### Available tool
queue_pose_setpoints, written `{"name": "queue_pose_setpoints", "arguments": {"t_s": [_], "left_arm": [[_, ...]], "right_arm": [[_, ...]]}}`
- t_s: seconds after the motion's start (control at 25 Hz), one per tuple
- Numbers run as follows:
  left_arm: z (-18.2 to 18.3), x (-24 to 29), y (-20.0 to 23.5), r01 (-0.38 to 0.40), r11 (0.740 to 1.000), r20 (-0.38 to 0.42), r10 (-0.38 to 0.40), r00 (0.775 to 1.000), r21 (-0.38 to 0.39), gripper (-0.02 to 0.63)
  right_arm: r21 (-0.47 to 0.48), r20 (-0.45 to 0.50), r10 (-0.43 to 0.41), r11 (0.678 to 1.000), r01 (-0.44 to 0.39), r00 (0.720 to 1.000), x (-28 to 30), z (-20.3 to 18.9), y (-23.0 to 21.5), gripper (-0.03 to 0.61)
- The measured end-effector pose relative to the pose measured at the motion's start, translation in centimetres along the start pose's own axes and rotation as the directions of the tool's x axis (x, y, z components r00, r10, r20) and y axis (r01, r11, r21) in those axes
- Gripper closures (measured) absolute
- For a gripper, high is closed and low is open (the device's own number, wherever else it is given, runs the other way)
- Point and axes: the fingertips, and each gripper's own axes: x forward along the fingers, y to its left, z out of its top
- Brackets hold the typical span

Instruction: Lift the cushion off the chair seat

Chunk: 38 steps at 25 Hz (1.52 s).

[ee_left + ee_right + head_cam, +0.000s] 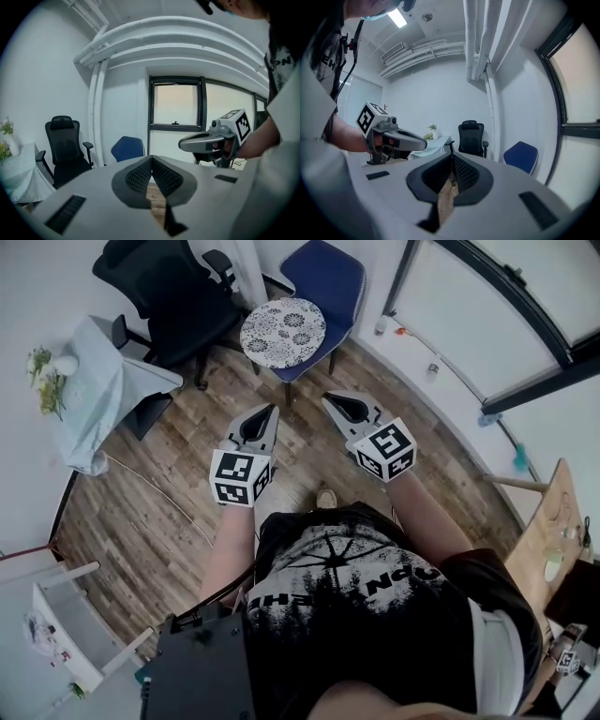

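Left claw (270, 413) and right claw (330, 401) side by side, both pinched shut and empty, probably lined up to take opposite edges. The round patterned cushion (283, 332) lies on the blue chair (330, 277) just ahead. A black office chair (169, 292) crowds its left, and only wooden floor (169, 484) lies between.

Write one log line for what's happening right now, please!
left gripper: shut, empty | right gripper: shut, empty | cushion: on blue chair, untouched
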Motion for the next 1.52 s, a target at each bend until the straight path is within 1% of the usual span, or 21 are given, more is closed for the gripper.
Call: {"name": "queue_pose_setpoints", "arguments": {"t_s": [0.16, 0.32, 0.52, 0.68, 0.92, 1.12, 1.32, 1.52], "left_arm": [[-0.1, 0.7, 0.4, -0.015, 1.000, -0.019, 0.015, 1.000, 0.005, 0.601], [-0.4, 1.2, 1.0, -0.029, 1.000, -0.025, 0.028, 0.999, -0.002, 0.601], [-0.6, 2.0, 2.5, -0.033, 0.999, -0.020, 0.032, 0.999, -0.011, 0.601], [-0.6, 3.1, 4.5, -0.026, 1.000, -0.030, 0.026, 0.999, -0.006, 0.601], [0.4, 6.1, 7.8, 0.015, 1.000, -0.024, -0.015, 1.000, 0.007, 0.601], [1.7, 8.8, 11.1, 0.070, 0.997, -0.024, -0.070, 0.997, 0.032, 0.601], [3.4, 10.9, 15.0, 0.136, 0.988, -0.026, -0.134, 0.991, 0.070, 0.601], [5.0, 13.2, 18.7, 0.192, 0.976, -0.023, -0.191, 0.981, 0.106, 0.601]], "right_arm": [[0.011, 0.001, 0.028, 1.000, -0.028, 1.000, 0.8, 0.4, -0.4, 0.558], [0.000, -0.009, 0.041, 0.999, -0.041, 0.999, 1.5, 0.4, -1.0, 0.558], [-0.004, -0.025, 0.032, 0.999, -0.032, 0.999, 2.7, 0.1, -2.3, 0.558], [0.007, -0.033, 0.025, 1.000, -0.025, 0.999, 4.6, 0.0, -2.7, 0.558], [-0.011, -0.025, -0.020, 1.000, 0.020, 0.999, 7.6, 1.2, -5.0, 0.558], [-0.014, -0.029, -0.073, 0.997, 0.073, 0.997, 11.2, 2.1, -7.3, 0.558], [-0.015, -0.012, -0.124, 0.992, 0.124, 0.992, 15.4, 3.9, -8.5, 0.558], [-0.003, 0.004, -0.187, 0.982, 0.187, 0.982, 19.0, 4.8, -10.1, 0.558]]}}
